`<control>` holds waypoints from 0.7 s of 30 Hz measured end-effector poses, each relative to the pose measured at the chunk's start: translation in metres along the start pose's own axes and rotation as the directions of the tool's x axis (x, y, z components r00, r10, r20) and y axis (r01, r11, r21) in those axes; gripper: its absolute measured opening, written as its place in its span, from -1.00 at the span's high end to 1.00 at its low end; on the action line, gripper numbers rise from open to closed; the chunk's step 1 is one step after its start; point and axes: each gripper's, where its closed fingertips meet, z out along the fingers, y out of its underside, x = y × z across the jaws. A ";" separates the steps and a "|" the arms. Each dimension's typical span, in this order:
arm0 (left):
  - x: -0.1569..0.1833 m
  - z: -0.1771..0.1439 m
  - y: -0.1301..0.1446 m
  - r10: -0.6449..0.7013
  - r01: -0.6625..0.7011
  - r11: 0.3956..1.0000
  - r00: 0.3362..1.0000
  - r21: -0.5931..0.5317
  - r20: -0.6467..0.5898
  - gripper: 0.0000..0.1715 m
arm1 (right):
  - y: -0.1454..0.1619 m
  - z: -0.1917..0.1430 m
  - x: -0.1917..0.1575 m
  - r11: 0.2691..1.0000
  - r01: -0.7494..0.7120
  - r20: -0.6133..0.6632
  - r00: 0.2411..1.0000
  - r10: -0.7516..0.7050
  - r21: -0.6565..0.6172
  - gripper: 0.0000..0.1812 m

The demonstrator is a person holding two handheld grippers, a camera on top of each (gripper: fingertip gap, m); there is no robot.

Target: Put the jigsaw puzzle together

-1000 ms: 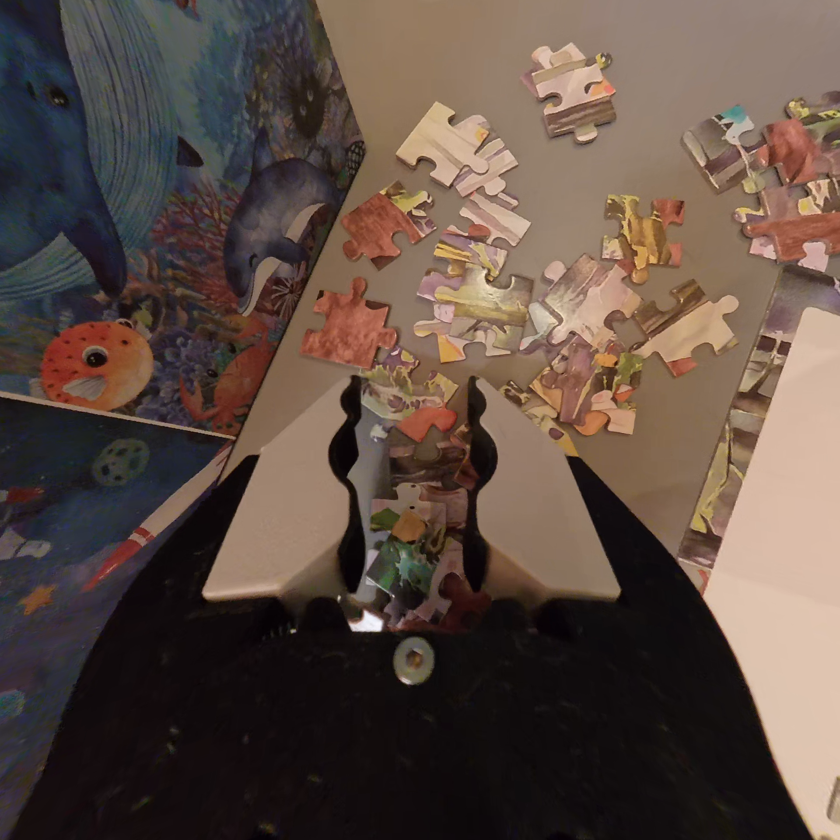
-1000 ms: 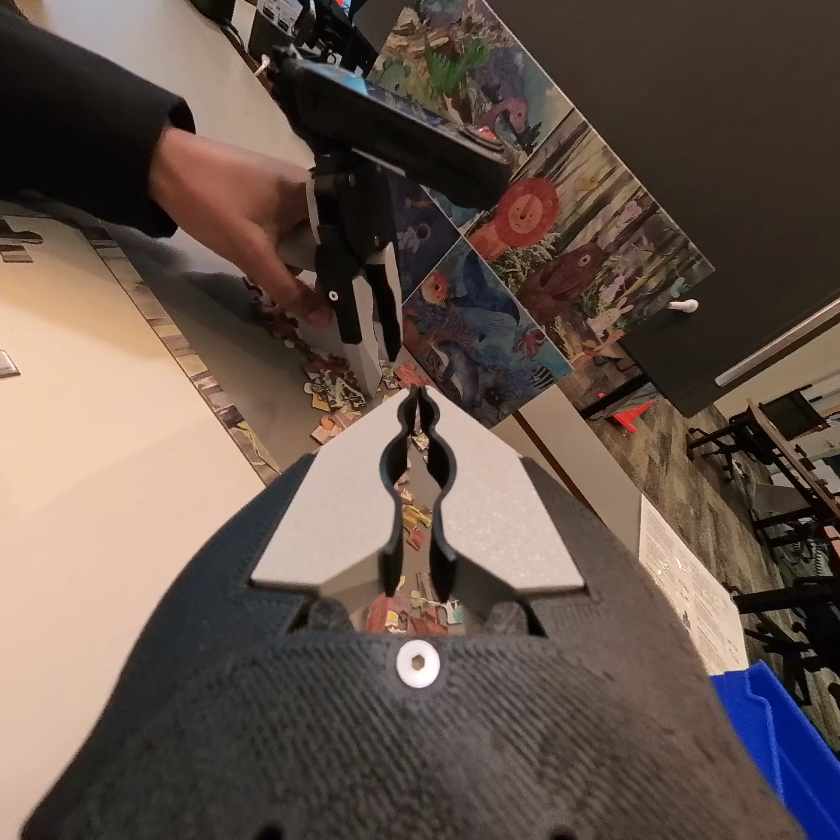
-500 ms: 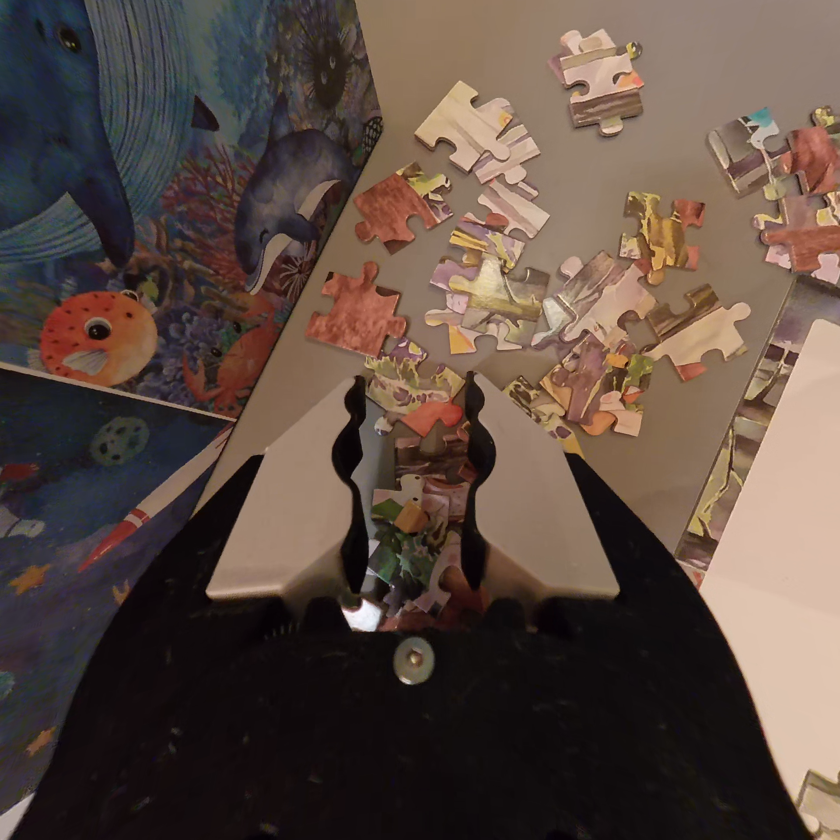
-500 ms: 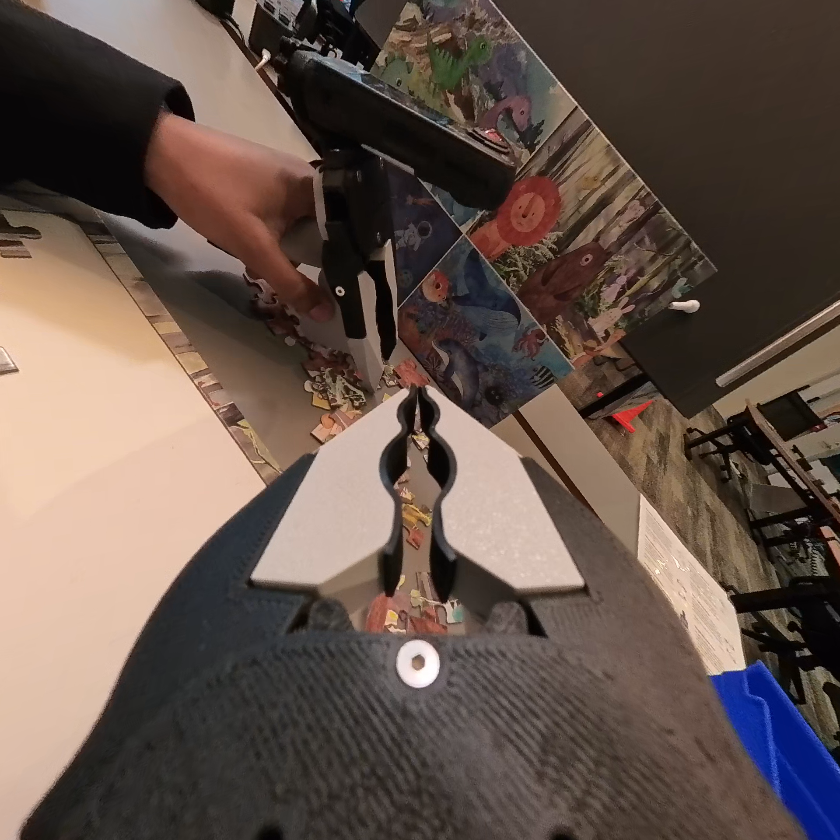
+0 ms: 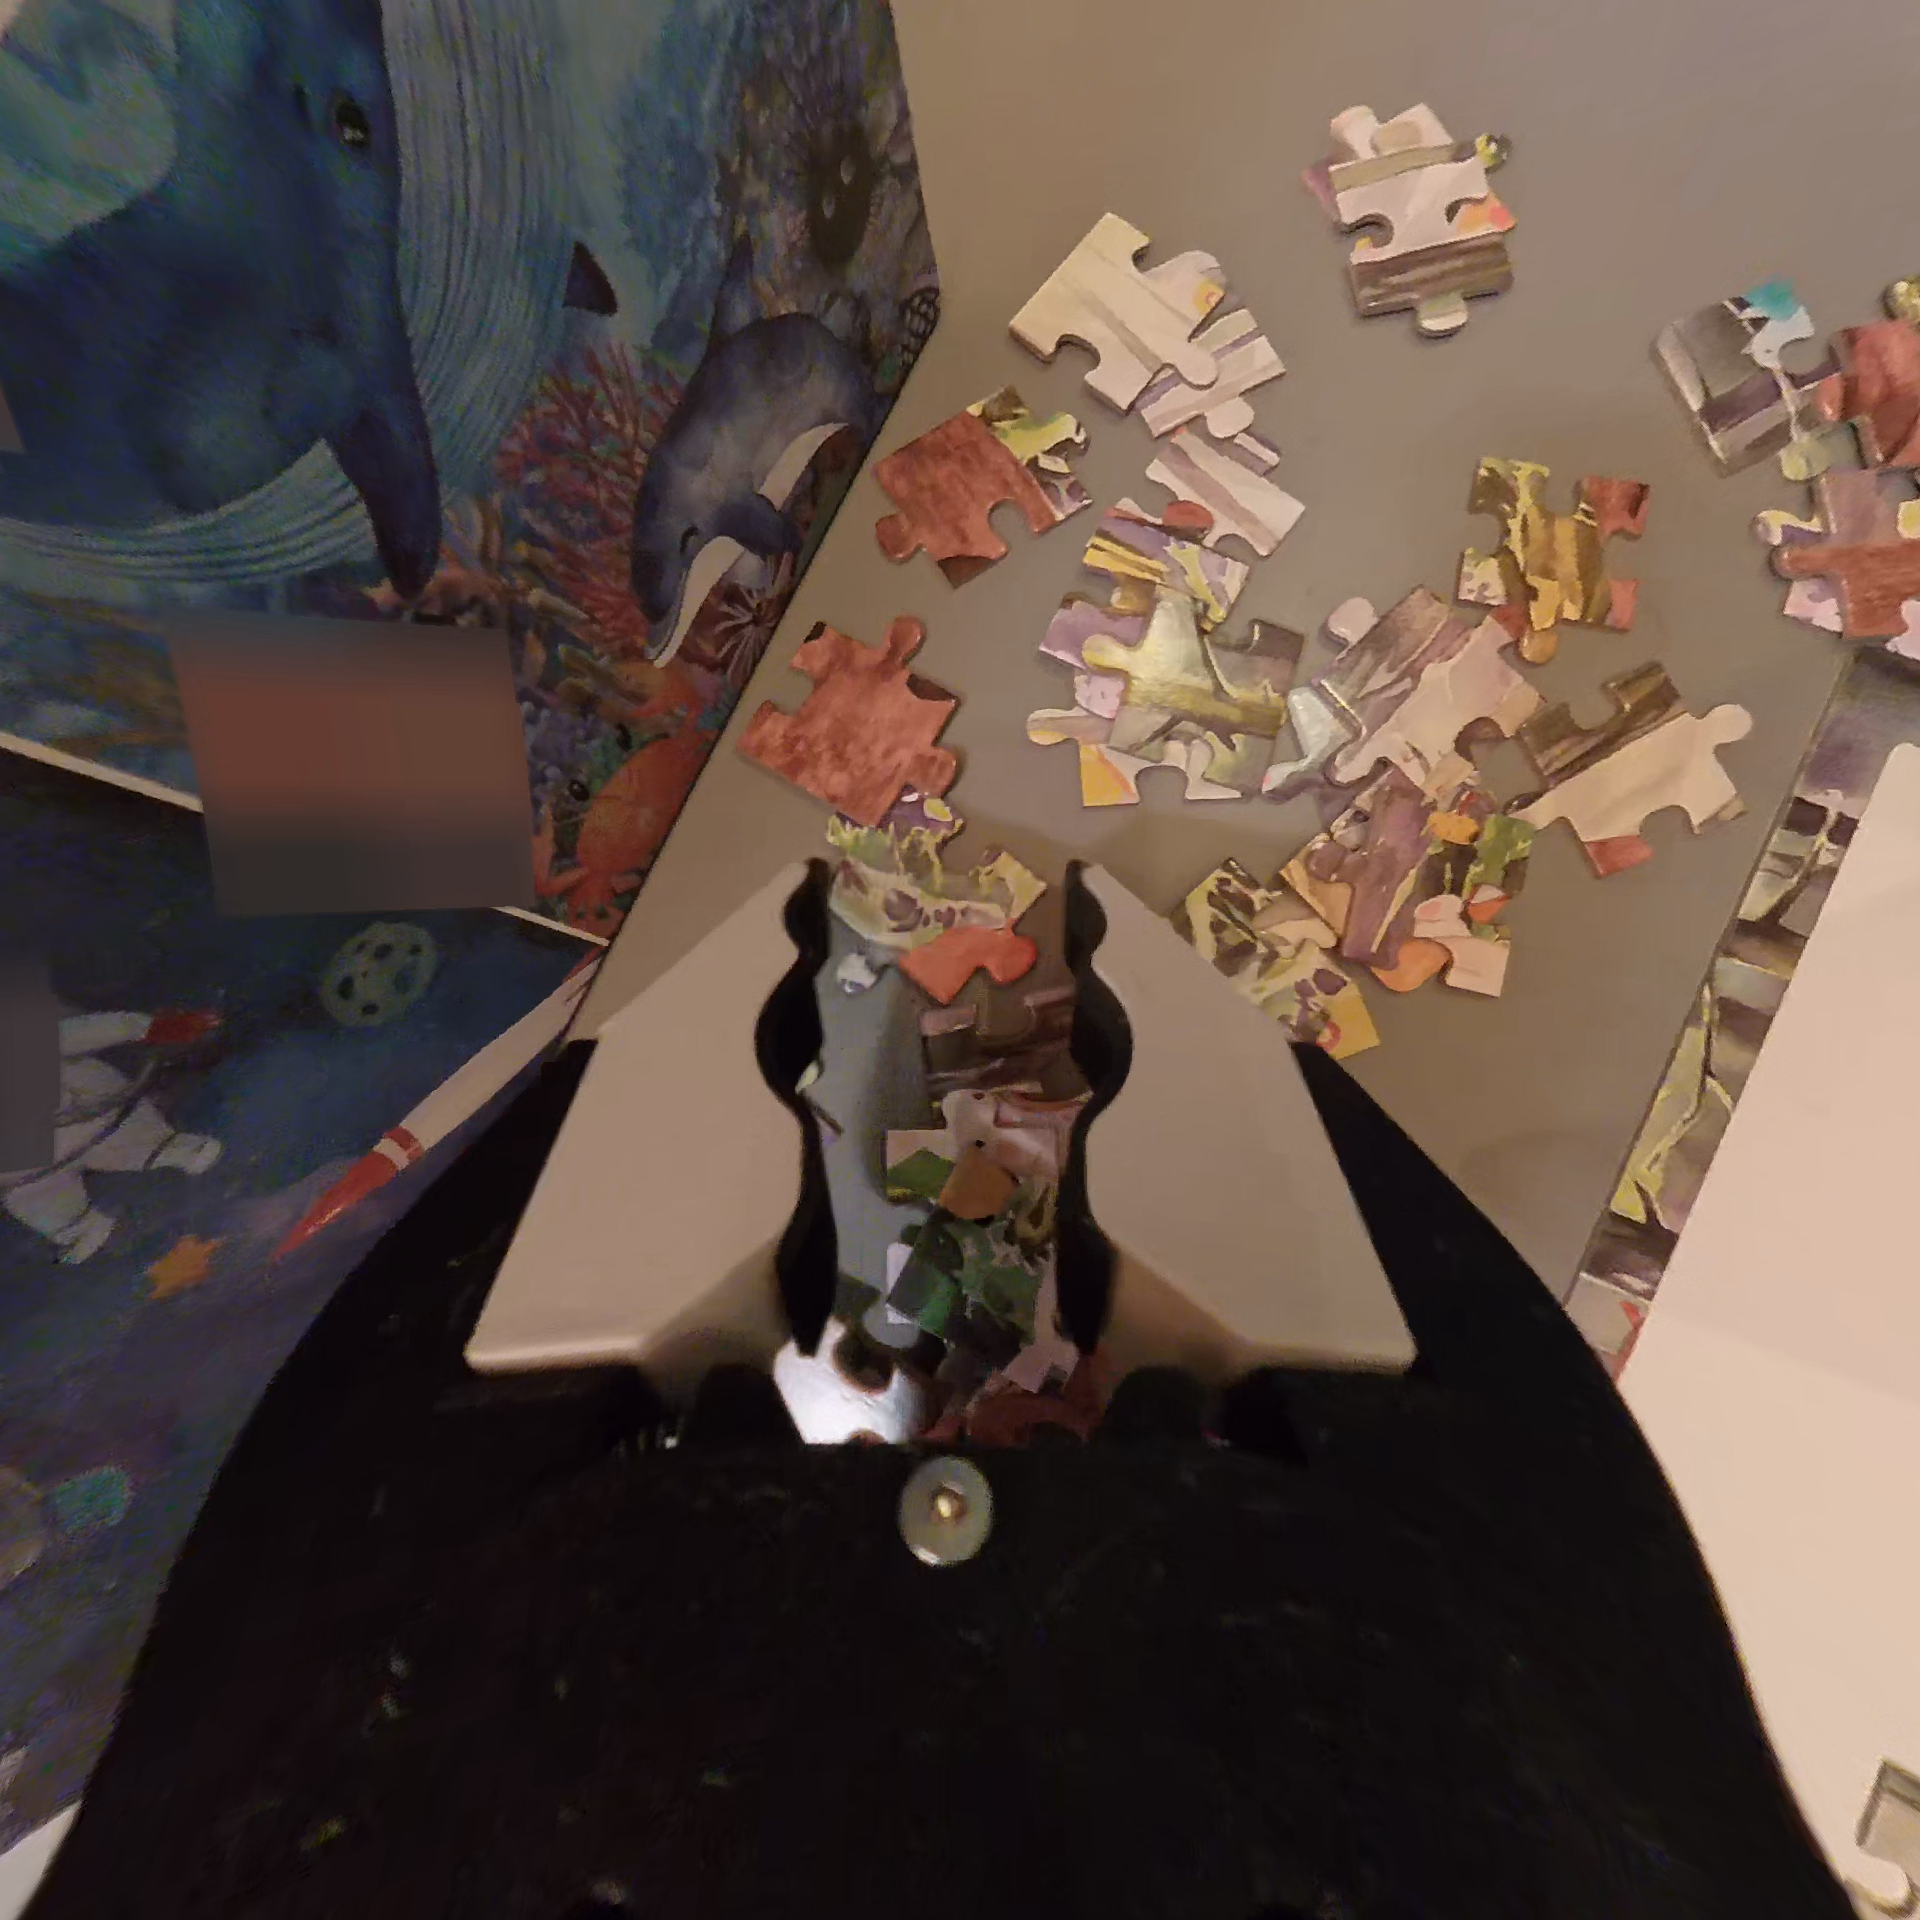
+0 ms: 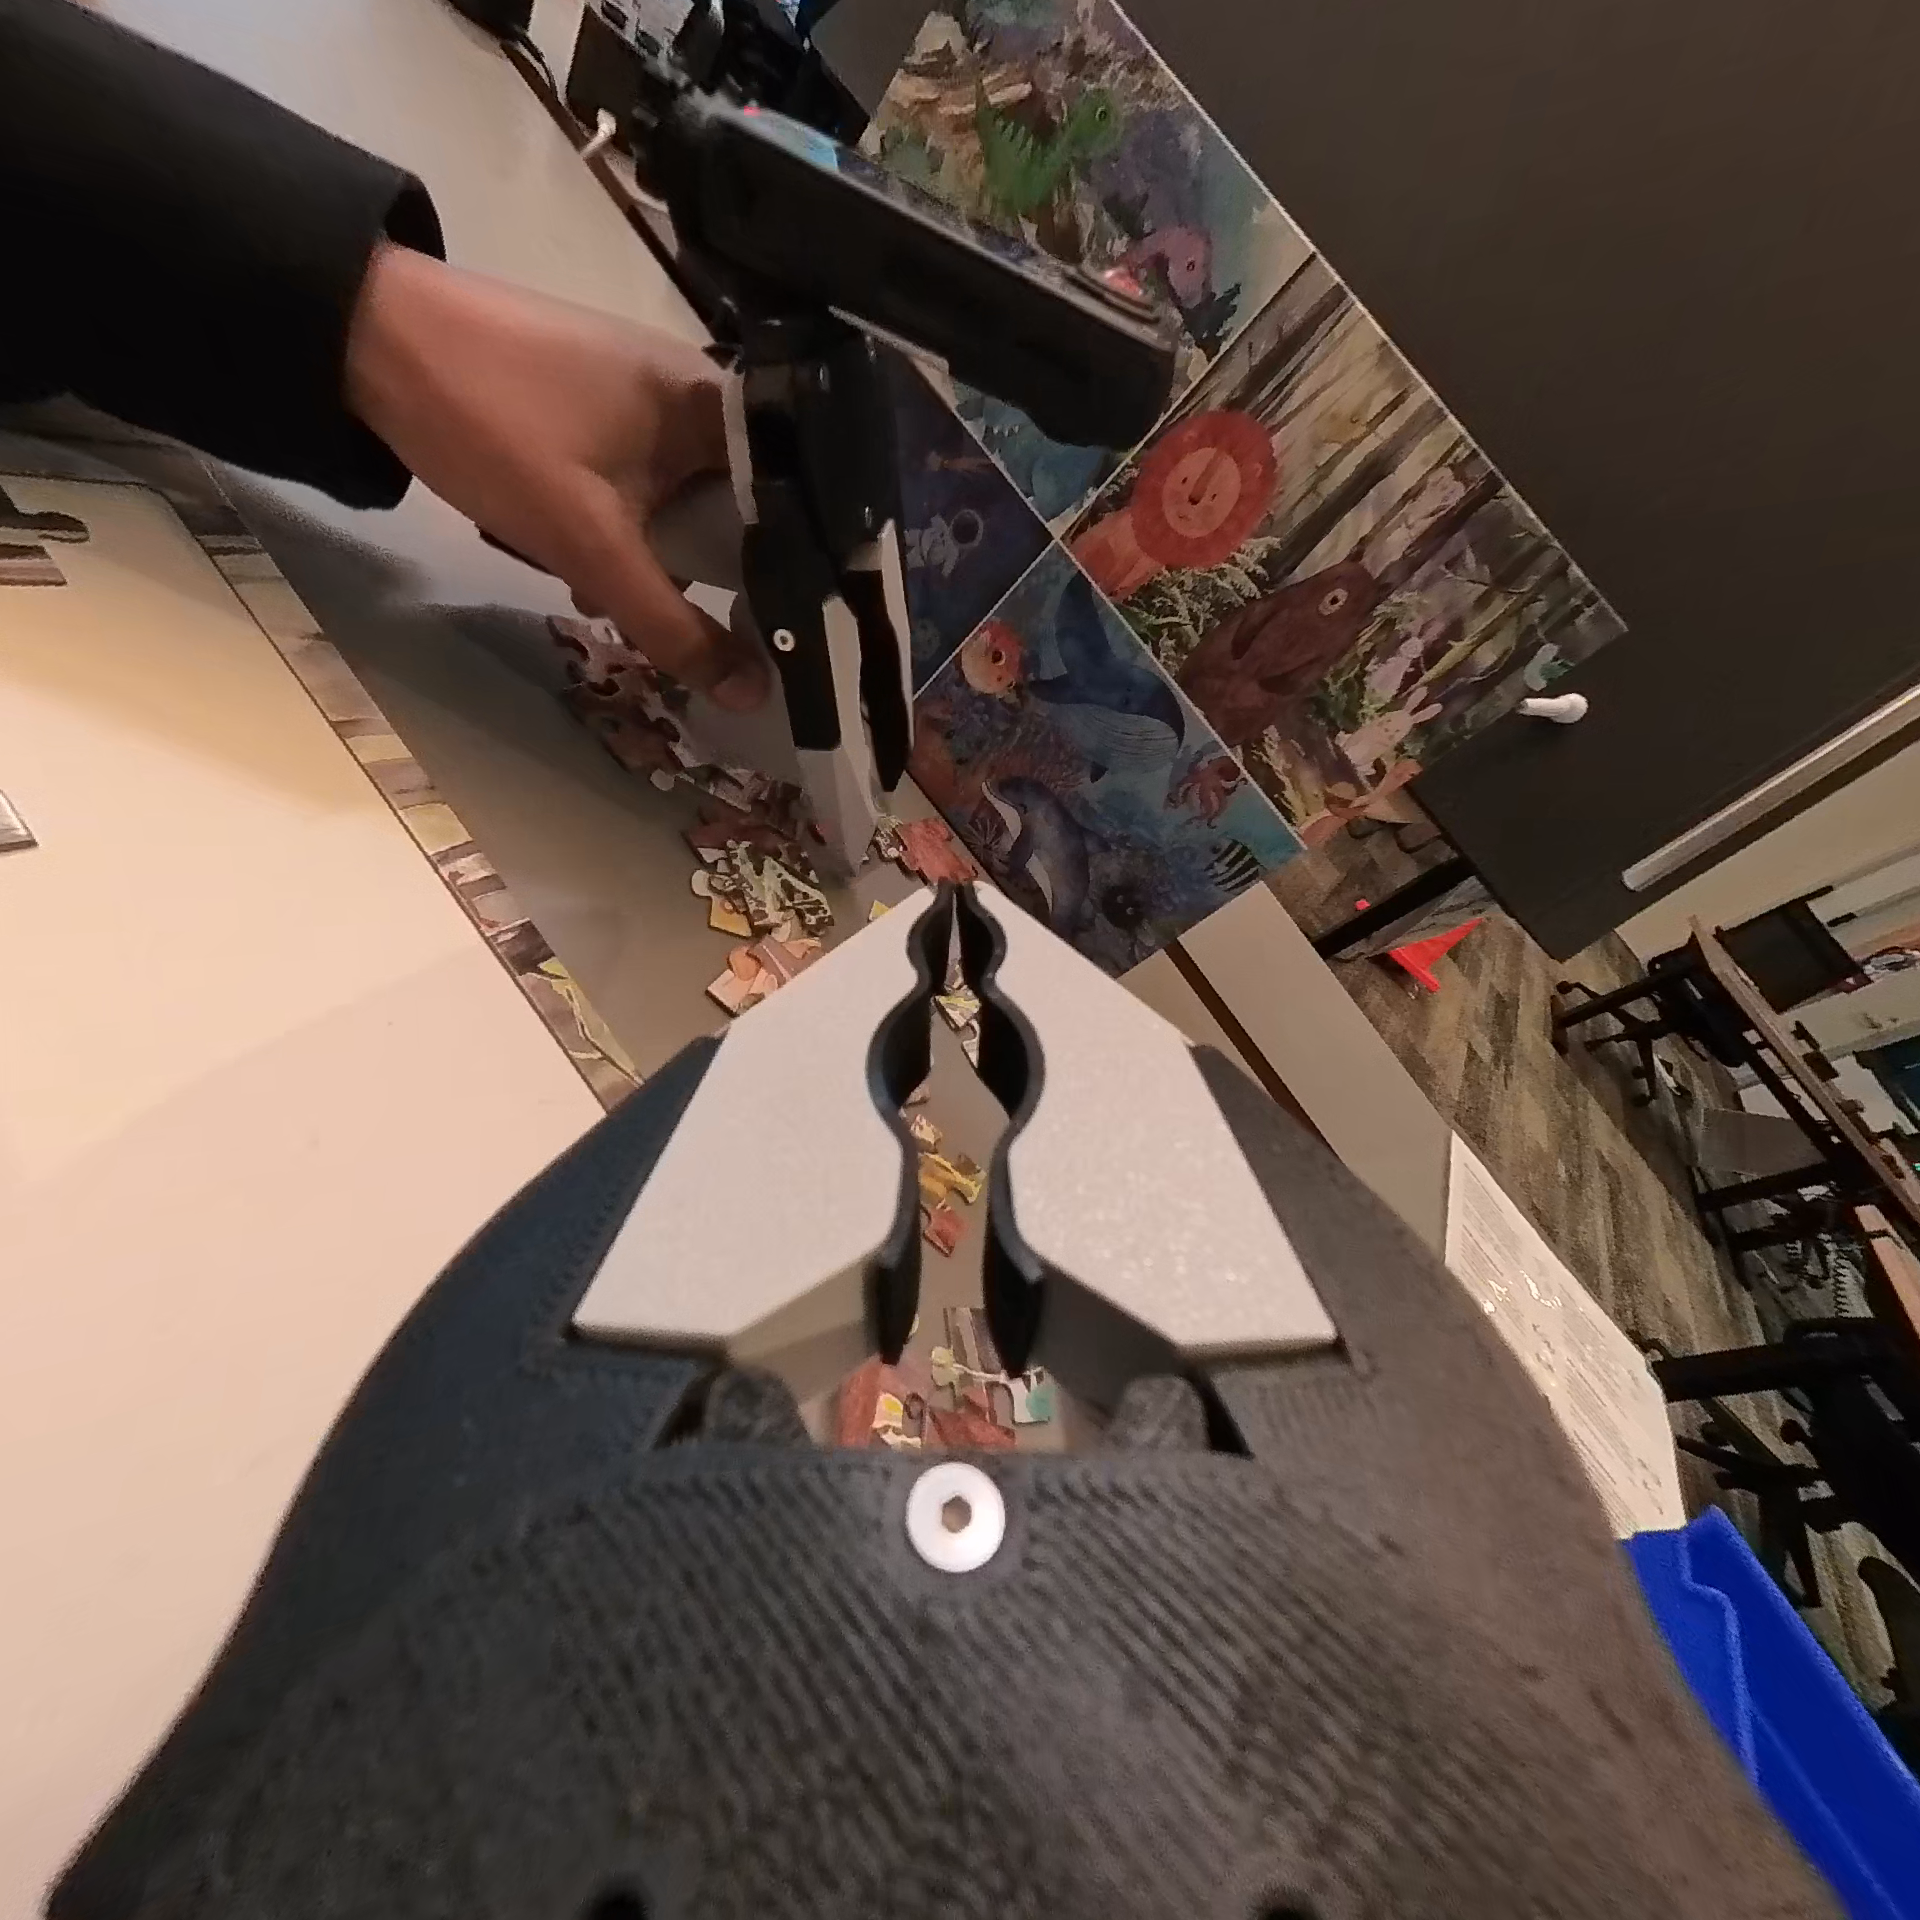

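Observation:
Several loose jigsaw pieces [image 5: 1174, 686] lie scattered on the grey table [image 5: 1351, 94]. My left gripper [image 5: 940, 883] is open and empty, low over the near edge of the pile. A green, purple and orange piece [image 5: 935, 904] lies between its tips, and a brown piece [image 5: 847, 727] lies just ahead to the left. The cream puzzle board [image 5: 1860, 1195] with its assembled border strip [image 5: 1704, 1049] is on the right. My right gripper [image 6: 956, 899] is shut and empty, held above the table. It looks at the left gripper [image 6: 847, 769] and the pieces [image 6: 758, 883].
Finished picture puzzles with sea animals [image 5: 312, 312] lie left of the pile and stretch along the table's far side [image 6: 1247, 623]. A person's hand [image 6: 540, 447] holds the left gripper. A blue bin [image 6: 1818, 1714] and a white sheet [image 6: 1558, 1351] sit at the right. Spacing between my two grippers at the tips: around 15 cm.
My left gripper has dropped a little toward the pile and shifted slightly left, still open. My right gripper has stayed shut and nearly still.

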 end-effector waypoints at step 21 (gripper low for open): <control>-0.002 -0.002 0.005 -0.015 0.015 0.999 1.000 -0.031 -0.011 0.79 | 0.001 0.000 0.000 1.000 0.008 -0.004 1.000 -0.008 -0.005 1.00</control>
